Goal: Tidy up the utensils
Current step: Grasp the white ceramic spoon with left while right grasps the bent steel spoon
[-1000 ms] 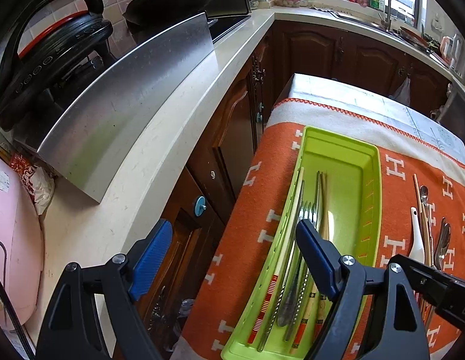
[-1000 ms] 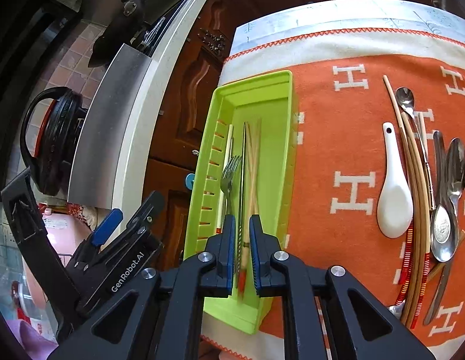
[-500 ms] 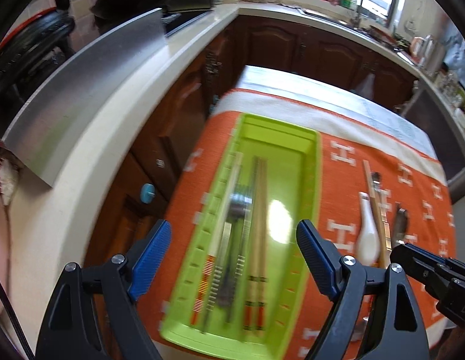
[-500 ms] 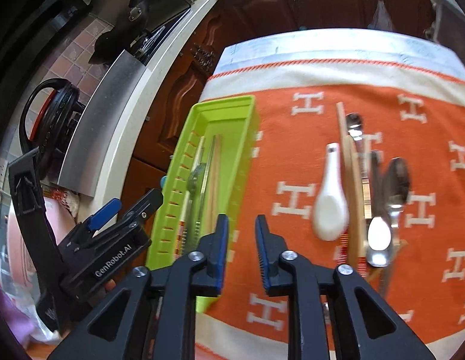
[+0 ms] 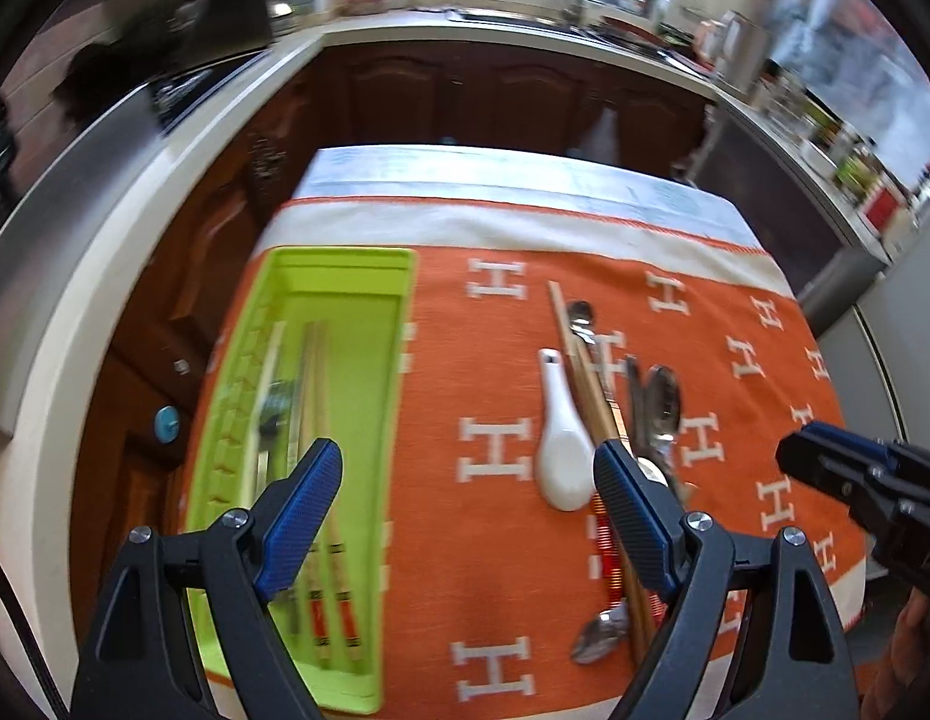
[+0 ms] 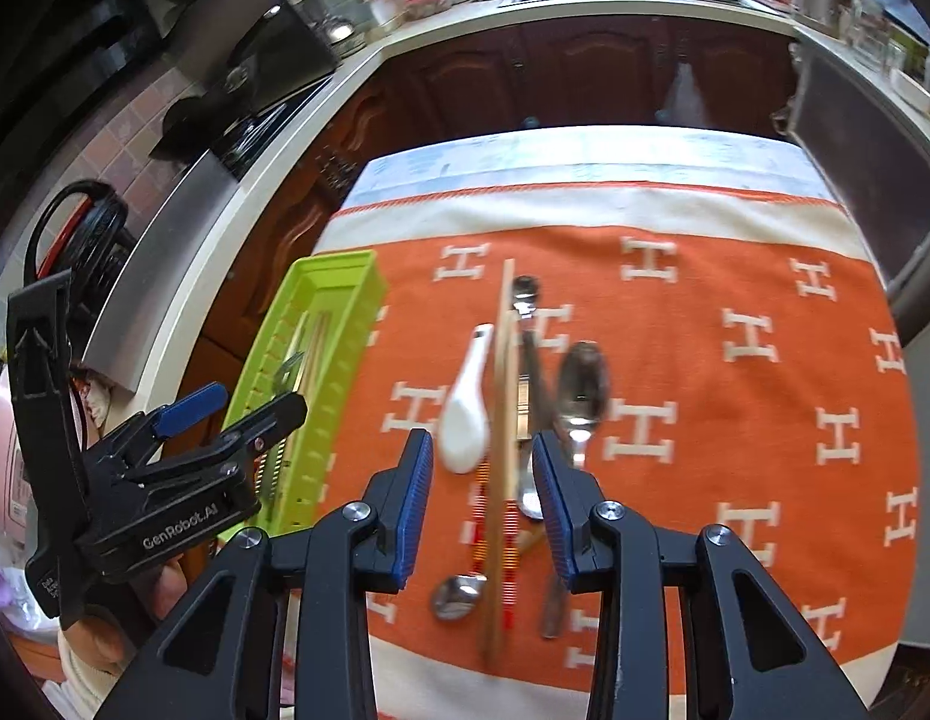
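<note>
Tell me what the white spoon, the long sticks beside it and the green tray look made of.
White spoon: likely glazed ceramic, glossy and thick-walled. Chopsticks: probably wood or bamboo, matte tan with striped ends. Green tray: looks like moulded plastic, uniform lime colour with slotted side.

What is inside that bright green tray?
The green tray holds chopsticks with red-patterned ends and a metal fork. The left gripper, held in front with nothing in it, covers parts of the handles, and blur hides anything smaller.
</note>
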